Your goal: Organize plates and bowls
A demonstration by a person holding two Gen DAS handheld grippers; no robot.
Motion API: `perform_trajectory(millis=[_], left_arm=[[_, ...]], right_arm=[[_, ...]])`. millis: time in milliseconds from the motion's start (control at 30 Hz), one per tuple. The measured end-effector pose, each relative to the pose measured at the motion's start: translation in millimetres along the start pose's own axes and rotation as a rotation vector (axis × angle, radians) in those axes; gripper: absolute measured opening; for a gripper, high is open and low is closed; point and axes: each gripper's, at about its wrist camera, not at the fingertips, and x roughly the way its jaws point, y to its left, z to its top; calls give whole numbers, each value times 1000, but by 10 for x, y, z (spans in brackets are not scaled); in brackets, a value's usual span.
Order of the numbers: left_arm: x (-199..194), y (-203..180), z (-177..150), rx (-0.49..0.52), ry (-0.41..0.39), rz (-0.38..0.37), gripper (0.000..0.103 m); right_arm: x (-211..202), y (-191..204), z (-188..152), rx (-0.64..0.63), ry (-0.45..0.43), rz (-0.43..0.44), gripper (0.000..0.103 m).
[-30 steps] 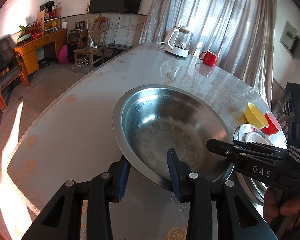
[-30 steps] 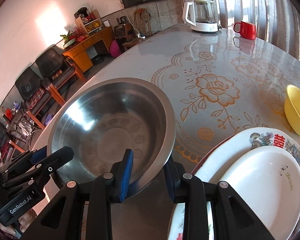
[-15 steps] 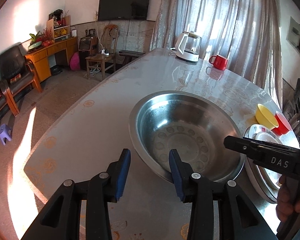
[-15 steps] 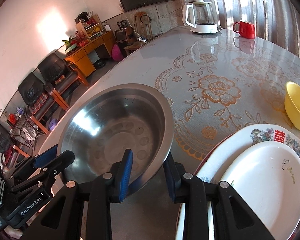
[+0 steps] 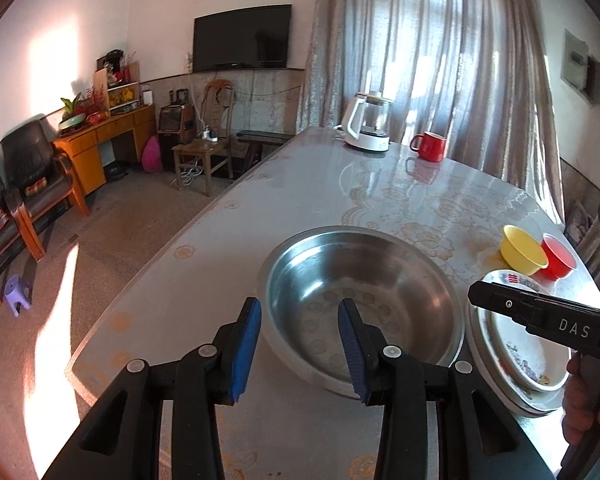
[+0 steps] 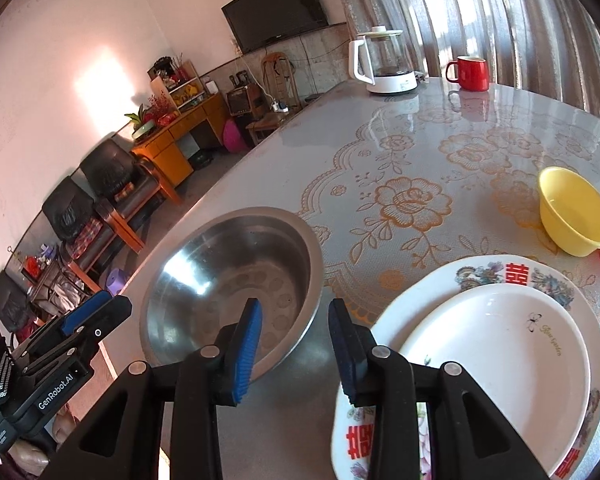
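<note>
A large steel bowl [image 5: 360, 300] [image 6: 236, 280] rests on the table [image 5: 320, 184], just left of a stack of plates [image 5: 512, 340]. In that stack a plain white plate [image 6: 500, 360] lies on a flowered plate [image 6: 500, 270]. My left gripper [image 5: 300, 308] hovers open over the bowl's near left rim, pads clear of it. My right gripper [image 6: 295, 308] hangs above the bowl's near right rim with its jaws opening and nothing pressed between them. Each gripper shows in the other's view: the right gripper [image 5: 474, 294] and the left gripper [image 6: 112, 308].
A yellow bowl [image 6: 572, 212] [image 5: 522, 248] and a red bowl [image 5: 558, 256] stand beyond the plates. At the far end are a kettle [image 5: 370, 124] and a red mug [image 5: 430, 146]. The table's edge runs along the left, with floor and chairs beyond.
Both grippers have let go of the steel bowl's rim and drawn back and upward. The bowl now looks smaller and farther off, lying on the table beside the plates.
</note>
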Motion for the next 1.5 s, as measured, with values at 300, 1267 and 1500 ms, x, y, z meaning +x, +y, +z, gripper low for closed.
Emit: perform_trajectory(millis=[300, 1267, 1500], left_arm=[[90, -489, 105, 132, 10, -91, 41], [528, -1711, 297, 326, 151, -318, 41], [711, -1948, 424, 339, 181, -353, 41]], right_arm=[[-280, -397, -49, 98, -52, -60, 35], [-827, -1737, -265, 409, -138, -231, 37], [-845, -1969, -174, 437, -160, -269, 37]])
